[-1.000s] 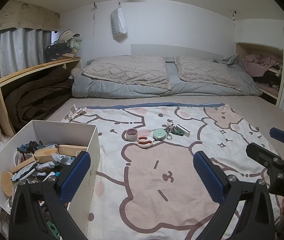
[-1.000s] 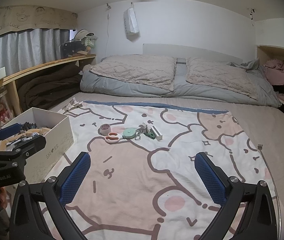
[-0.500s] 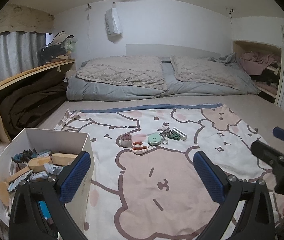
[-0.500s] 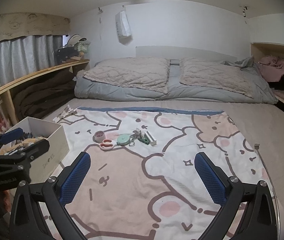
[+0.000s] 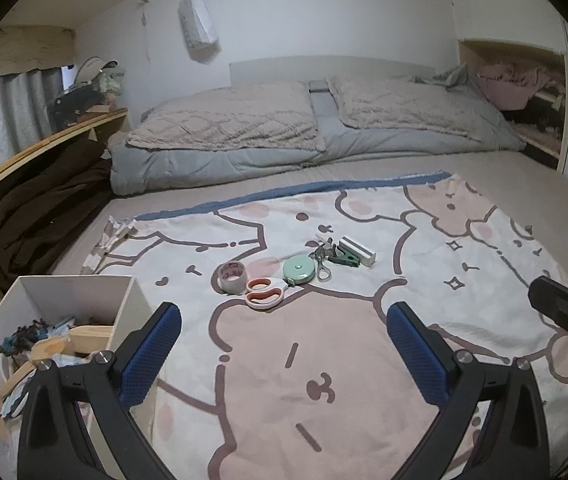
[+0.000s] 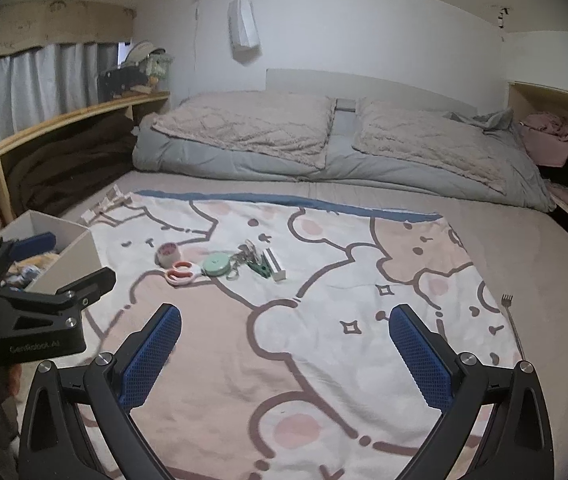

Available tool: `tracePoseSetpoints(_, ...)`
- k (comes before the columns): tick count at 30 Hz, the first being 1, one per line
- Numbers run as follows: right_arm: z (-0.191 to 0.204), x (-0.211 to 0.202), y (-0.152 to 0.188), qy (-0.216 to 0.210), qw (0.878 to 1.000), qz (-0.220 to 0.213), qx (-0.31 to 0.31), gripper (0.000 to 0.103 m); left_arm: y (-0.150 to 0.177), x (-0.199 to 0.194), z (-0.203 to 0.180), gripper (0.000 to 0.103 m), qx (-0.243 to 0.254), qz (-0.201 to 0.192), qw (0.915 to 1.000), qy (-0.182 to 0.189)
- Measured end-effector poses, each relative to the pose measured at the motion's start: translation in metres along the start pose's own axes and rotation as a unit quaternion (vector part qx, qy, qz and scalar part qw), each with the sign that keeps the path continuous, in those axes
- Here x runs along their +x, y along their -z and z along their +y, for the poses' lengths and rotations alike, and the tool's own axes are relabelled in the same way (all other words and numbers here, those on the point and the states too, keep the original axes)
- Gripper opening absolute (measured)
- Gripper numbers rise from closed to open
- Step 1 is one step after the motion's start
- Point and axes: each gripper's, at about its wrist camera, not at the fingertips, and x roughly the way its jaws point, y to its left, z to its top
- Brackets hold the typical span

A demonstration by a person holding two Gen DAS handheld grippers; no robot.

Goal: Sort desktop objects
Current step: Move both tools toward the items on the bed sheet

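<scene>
A small heap of desk items lies on the cartoon-bear blanket (image 5: 324, 360): a roll of tape (image 5: 231, 276), orange-handled scissors (image 5: 265, 293), a mint round tape measure (image 5: 299, 270), a green clip with keys (image 5: 340, 257) and a white block (image 5: 357, 251). The heap also shows in the right wrist view, with the scissors (image 6: 183, 273) and the tape measure (image 6: 217, 264). My left gripper (image 5: 284, 350) is open and empty, well short of the heap. My right gripper (image 6: 285, 350) is open and empty, also short of it.
A white box (image 5: 132, 300) with wooden and mixed items stands at the left; it also shows in the right wrist view (image 6: 80, 250). A fork (image 6: 511, 320) lies at the blanket's right edge. Folded bedding (image 5: 316, 140) lies at the back, a wooden shelf (image 5: 44, 148) at left.
Both grippers have moved and tilted, so the heap sits differently in each view. The box has slid toward the left edge of the left view. Nothing was grasped.
</scene>
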Motion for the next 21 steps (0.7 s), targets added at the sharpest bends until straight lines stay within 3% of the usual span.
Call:
tracePoseSetpoints(9,-0.032,0.055,-0.002,-0.033,0.997,0.058,0.04,0.103,-0.002,0.07,-0.014,0.103,0.012,0.065,0.9978,0.011)
tracePoseSetpoints(16,-0.047,0.101,-0.003,-0.051,0.992,0.093,0.073,0.103,0.0,0.129,-0.006,0.103,-0.015,0.114,0.9933,0.003)
tracePoseSetpoints(21,-0.053,0.131,-0.007,-0.076,0.986,0.11,0.101,0.103,0.014,0.15,-0.003,0.103,-0.009,0.124,0.9922,-0.009)
